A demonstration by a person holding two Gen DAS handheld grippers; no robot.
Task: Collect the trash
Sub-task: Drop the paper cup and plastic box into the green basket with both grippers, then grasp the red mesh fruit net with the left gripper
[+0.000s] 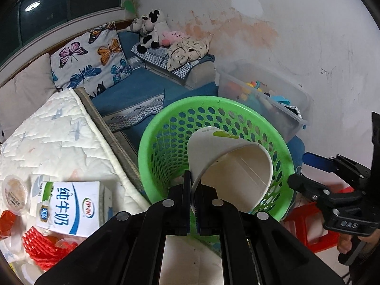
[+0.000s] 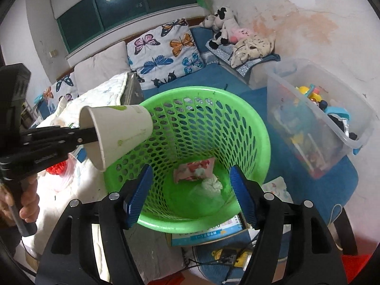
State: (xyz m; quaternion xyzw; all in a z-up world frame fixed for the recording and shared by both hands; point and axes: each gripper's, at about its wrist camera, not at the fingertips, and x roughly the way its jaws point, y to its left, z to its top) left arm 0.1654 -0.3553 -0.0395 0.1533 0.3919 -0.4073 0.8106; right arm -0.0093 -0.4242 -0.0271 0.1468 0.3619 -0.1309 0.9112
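Observation:
A white paper cup point(image 1: 228, 156) hangs tilted over the near rim of the green perforated basket point(image 1: 166, 118). My left gripper point(image 1: 193, 182) is shut on the cup's rim. In the right wrist view the cup point(image 2: 118, 133) lies on its side above the basket's point(image 2: 261, 128) left edge, with the left gripper point(image 2: 91, 134) clamping its lip. My right gripper point(image 2: 190, 173) stands open above the basket mouth, nothing between its blue pads point(image 2: 140, 190). A pink wrapper point(image 2: 194, 171) and a crumpled white tissue point(image 2: 211, 182) lie at the basket's bottom. The right gripper point(image 1: 306, 173) also shows at the basket's right.
A milk carton point(image 1: 68, 206), red foam netting point(image 1: 45, 249) and a small sealed cup point(image 1: 14, 190) lie on the white quilt at left. A clear bin of toys point(image 2: 320, 123) stands right of the basket. A booklet point(image 2: 213, 232) lies under the basket's near edge. A red stool point(image 1: 315, 225) is lower right.

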